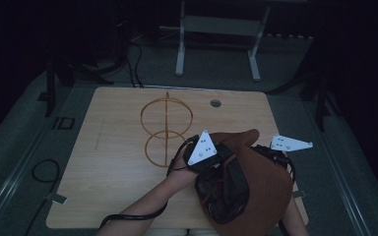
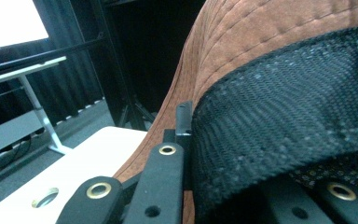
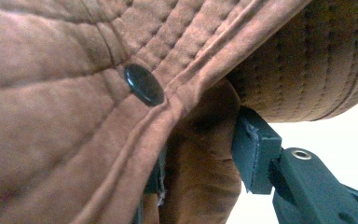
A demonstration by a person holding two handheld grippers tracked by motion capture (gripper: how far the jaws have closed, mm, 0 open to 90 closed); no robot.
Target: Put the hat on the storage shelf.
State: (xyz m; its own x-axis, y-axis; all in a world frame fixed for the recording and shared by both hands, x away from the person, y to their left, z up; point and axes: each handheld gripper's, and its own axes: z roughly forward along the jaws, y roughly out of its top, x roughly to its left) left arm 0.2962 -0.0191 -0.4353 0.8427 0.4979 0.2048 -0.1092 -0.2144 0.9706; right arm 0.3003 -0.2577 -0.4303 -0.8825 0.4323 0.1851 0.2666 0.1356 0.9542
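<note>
hat (image 1: 256,191): bottom edge cut off | right tool (image 3: 200,154): one jaw hidden by fabric

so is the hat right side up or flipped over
Flipped over: the high view shows the brown hat's dark inner lining facing up, held off the table between the left gripper and right gripper.
</note>
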